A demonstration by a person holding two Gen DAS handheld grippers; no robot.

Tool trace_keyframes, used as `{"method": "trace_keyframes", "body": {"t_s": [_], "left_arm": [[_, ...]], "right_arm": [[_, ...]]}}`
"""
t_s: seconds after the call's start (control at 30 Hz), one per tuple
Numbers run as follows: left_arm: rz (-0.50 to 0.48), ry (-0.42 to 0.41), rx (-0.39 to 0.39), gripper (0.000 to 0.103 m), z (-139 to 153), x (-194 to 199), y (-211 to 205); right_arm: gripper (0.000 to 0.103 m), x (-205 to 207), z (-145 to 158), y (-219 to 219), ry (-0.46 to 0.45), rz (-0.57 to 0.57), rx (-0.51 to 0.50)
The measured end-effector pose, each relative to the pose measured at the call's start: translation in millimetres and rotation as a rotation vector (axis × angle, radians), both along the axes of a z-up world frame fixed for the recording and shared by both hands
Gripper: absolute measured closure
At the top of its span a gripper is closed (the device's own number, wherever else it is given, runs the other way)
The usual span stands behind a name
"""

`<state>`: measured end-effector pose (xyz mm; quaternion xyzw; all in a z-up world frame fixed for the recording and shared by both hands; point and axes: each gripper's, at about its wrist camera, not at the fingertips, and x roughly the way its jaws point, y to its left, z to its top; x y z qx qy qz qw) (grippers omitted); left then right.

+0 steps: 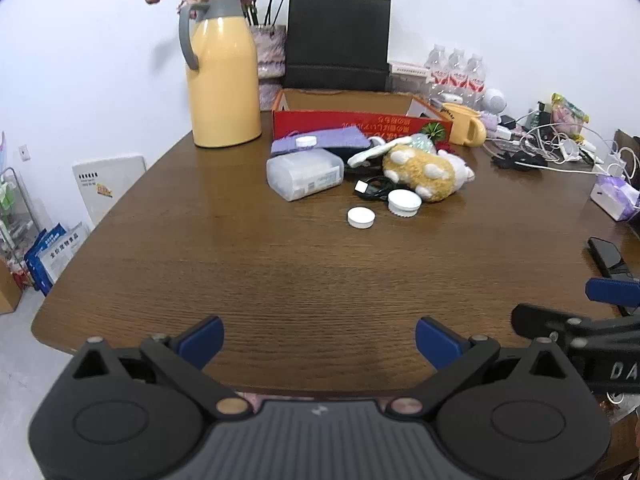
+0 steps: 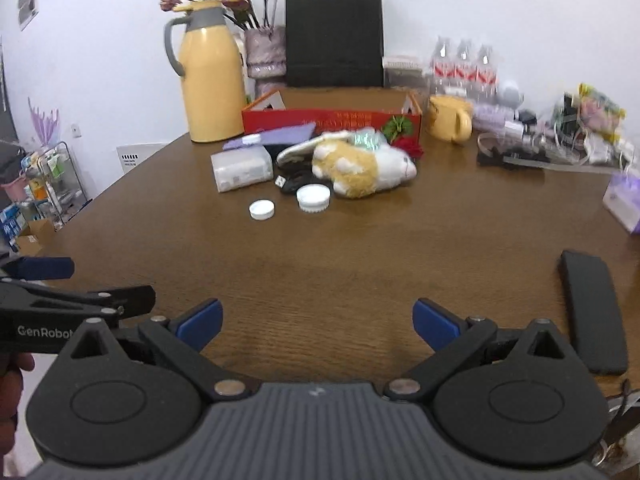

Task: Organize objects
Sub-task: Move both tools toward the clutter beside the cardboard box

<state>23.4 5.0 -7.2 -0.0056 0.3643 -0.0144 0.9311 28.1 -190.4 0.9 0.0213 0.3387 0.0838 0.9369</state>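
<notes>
A pile of objects lies mid-table before an open red cardboard box (image 1: 360, 126) (image 2: 332, 120): a plush rabbit (image 1: 424, 170) (image 2: 360, 166), a clear plastic case (image 1: 306, 174) (image 2: 242, 168), a purple cloth (image 1: 320, 142), a black cable (image 1: 374, 190), a small white cap (image 1: 361, 217) (image 2: 262, 209) and a ribbed white lid (image 1: 404, 202) (image 2: 313, 197). My left gripper (image 1: 319, 338) is open and empty over the near table edge. My right gripper (image 2: 318, 322) is open and empty, level with it to the right. Both are far from the pile.
A yellow thermos jug (image 1: 222, 68), a vase of dried flowers (image 1: 270, 46) and a black paper bag (image 1: 338, 40) stand at the back. A yellow mug (image 1: 466, 124), water bottles, tangled cables (image 1: 548, 148) and a tissue pack (image 1: 614, 196) crowd the right. A black phone (image 2: 592, 312) lies near right.
</notes>
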Motion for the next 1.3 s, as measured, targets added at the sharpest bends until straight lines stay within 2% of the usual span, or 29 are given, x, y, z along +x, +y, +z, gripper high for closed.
{"method": "trace_keyframes", "body": {"t_s": [0.1, 0.17, 0.23, 0.3, 0.37, 0.43, 0.5, 0.57, 0.77, 0.9, 0.97, 1.07, 1.17, 1.3], "left_arm": [[0.012, 0.005, 0.012, 0.000, -3.6, 15.2, 2.0], [0.022, 0.008, 0.015, 0.000, -7.6, 25.5, 3.8], [0.032, 0.018, 0.016, 0.000, -12.5, 36.8, 4.7], [0.032, 0.032, 0.008, 0.000, -17.6, 48.6, 5.8], [0.025, -0.010, 0.015, 0.000, -20.8, 57.0, 5.6], [0.012, -0.010, 0.036, 0.001, -22.6, 66.6, 3.6], [-0.014, 0.031, 0.052, 0.001, -23.2, 77.9, 1.8], [-0.031, 0.065, 0.047, 0.001, -22.4, 84.8, 2.2], [-0.027, 0.038, 0.080, 0.001, -11.4, 84.8, -0.7], [-0.023, 0.034, 0.084, 0.001, -8.0, 89.6, -0.4], [-0.024, 0.035, 0.088, 0.001, -8.6, 93.3, -0.6], [-0.021, 0.043, 0.076, 0.001, -13.0, 100.2, 0.5], [-0.027, 0.046, 0.065, 0.001, -16.8, 110.8, 3.6], [-0.048, 0.007, 0.049, 0.001, -11.1, 136.5, 12.2]], "right_arm": [[0.000, 17.3, -12.0, -8.7, 0.034, -0.040, 0.037], [0.000, 24.1, -20.6, -15.9, -0.019, -0.022, 0.094], [0.000, 32.5, -25.5, -18.7, -0.017, 0.027, 0.117], [0.000, 39.1, -26.3, -17.8, -0.012, 0.049, 0.101], [0.000, 47.3, -25.1, -16.1, -0.015, 0.023, 0.052], [0.000, 57.2, -24.5, -15.5, -0.026, -0.014, -0.008], [0.000, 66.9, -23.5, -18.0, -0.017, -0.039, -0.042], [0.000, 68.8, -19.7, -22.7, -0.026, -0.038, -0.038], [0.000, 63.2, -5.0, -23.6, -0.045, -0.052, -0.036], [0.000, 61.4, 3.0, -26.2, -0.029, -0.024, 0.055], [0.000, 65.4, 4.3, -25.2, -0.025, -0.031, 0.029], [0.000, 70.7, 2.0, -17.9, -0.044, -0.052, -0.078], [0.000, 82.2, -3.0, -19.0, -0.034, -0.056, -0.077], [0.000, 102.5, -1.8, -24.7, -0.028, -0.041, -0.042]]}}
